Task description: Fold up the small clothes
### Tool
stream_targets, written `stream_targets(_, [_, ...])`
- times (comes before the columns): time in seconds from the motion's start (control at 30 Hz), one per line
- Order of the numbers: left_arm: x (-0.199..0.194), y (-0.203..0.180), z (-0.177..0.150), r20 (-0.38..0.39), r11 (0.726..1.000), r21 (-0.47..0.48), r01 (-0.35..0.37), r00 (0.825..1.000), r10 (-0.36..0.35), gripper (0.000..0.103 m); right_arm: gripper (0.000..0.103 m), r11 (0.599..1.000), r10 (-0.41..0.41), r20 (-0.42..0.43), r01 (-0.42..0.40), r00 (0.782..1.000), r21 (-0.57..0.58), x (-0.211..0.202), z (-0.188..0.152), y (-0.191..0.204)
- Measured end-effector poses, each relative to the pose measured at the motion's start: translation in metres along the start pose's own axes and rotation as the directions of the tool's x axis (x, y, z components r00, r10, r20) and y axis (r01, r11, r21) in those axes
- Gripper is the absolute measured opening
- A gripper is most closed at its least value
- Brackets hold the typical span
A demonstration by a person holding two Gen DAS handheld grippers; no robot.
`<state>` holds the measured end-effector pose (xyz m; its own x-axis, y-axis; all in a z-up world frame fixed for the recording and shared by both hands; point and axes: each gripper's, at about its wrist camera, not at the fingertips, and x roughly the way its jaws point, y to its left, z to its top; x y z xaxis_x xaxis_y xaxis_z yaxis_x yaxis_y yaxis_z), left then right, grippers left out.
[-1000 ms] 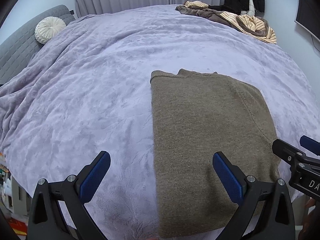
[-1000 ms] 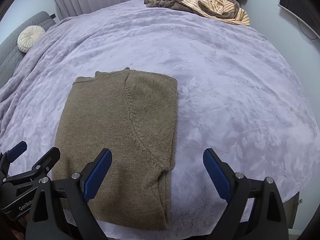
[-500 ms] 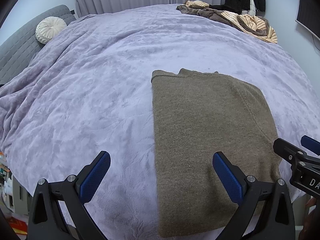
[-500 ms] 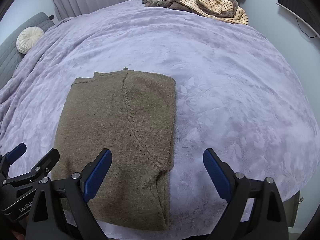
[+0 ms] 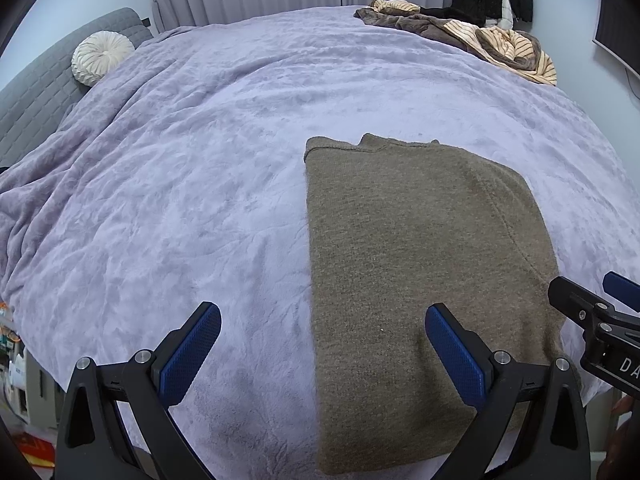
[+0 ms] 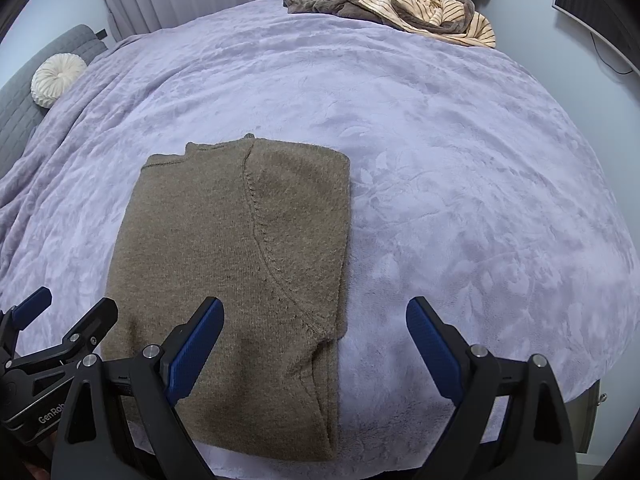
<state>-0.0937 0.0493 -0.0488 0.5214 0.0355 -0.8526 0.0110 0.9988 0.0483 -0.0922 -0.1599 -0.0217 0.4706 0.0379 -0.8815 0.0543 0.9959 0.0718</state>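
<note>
An olive-brown knit sweater (image 5: 416, 264) lies folded into a long rectangle near the front edge of the bed; it shows again in the right wrist view (image 6: 240, 256). My left gripper (image 5: 320, 344) hovers open above the sweater's near left corner, one blue pad over the blanket and the other over the knit. My right gripper (image 6: 316, 340) is open above the near right corner, nothing between its fingers. Each gripper shows at the edge of the other's view: the right one (image 5: 600, 312) and the left one (image 6: 52, 320).
A lilac plush blanket (image 5: 200, 184) covers the whole bed. A pile of striped and brown clothes (image 5: 480, 36) lies at the far right. A round cream cushion (image 5: 102, 56) rests against the grey headboard (image 5: 36, 92) at the far left. Black garments hang by the curtains.
Both grippers have drifted slightly; the sweater has stayed still and both grippers have stayed open.
</note>
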Motion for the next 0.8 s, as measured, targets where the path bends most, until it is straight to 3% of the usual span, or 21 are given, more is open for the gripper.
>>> stream_targets(0.8, [0.0023, 0.0016, -0.0026, -0.003, 1.000, 0.010, 0.002, 1.000, -0.002, 0.102, 0.094, 1.000, 0.000, -0.004, 0.000, 1.000, -0.001, 0.0014, -0.0032, 0.0014])
